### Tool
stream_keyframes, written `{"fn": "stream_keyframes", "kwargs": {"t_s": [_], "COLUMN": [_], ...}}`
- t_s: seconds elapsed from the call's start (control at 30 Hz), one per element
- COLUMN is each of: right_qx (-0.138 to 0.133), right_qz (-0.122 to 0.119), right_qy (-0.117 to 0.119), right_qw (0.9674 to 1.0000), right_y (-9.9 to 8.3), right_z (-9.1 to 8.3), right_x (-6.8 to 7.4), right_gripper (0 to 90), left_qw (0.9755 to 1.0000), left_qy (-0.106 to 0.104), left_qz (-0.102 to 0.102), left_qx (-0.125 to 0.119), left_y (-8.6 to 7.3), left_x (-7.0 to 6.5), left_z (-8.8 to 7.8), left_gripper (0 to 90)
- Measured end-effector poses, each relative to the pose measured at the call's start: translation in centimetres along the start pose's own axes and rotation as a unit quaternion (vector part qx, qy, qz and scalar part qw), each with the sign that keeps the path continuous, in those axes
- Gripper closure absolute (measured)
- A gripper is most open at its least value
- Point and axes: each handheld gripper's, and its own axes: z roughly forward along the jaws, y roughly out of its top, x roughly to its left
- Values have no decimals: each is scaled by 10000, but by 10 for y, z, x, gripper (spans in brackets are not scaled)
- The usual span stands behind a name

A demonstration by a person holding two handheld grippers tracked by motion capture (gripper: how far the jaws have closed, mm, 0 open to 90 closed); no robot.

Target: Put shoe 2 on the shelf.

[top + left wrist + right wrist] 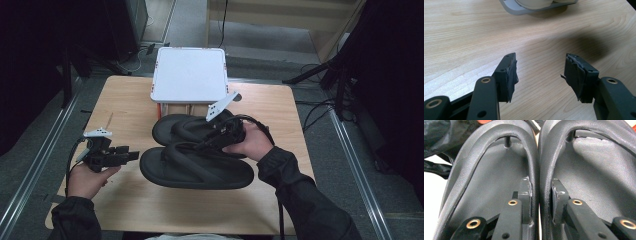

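Two black flip-flops (197, 162) are held together by their adjoining straps (539, 167) in the right gripper (207, 143), above the wooden table (125, 100). The left gripper (134, 155) is spread wide, empty.

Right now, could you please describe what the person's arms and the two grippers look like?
Both arms wear dark sleeves with elastic cuffs. The left gripper and right gripper are black, each with a white three-cornered plate on top and a black cable trailing back. Up close, the left gripper's two black jaws carry brass-coloured rivets and dark, frayed pads.
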Motion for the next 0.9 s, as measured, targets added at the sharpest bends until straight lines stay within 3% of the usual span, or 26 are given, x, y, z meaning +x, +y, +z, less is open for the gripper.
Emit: {"fn": "stream_keyframes", "kwargs": {"t_s": [0.43, 0.57, 0.7, 0.77, 0.9], "right_qx": [-22, -45, -163, -204, -422], "right_qz": [35, 171, 610, 702, 1118], "right_qy": [-96, -208, -556, -612, -933], "right_qw": [9999, 9996, 9965, 9954, 9884], "right_y": [38, 48, 59, 60, 68], "right_z": [-21, -26, -29, -30, -34], "right_x": [-4, -10, -25, -29, -46], "right_gripper": [751, 750, 751, 751, 751], "left_qw": [10000, 10000, 10000, 9999, 9999], "left_qy": [-19, -23, -15, -42, -45], "left_qz": [8, -5, 4, 20, 21], "left_qx": [34, 51, 64, 93, 103], "left_y": [0, 0, -1, 0, 0], "left_x": [0, 0, -1, -2, -2], "left_z": [1, 2, 4, 4, 6], "left_gripper": [437, 437, 436, 436, 436]}}
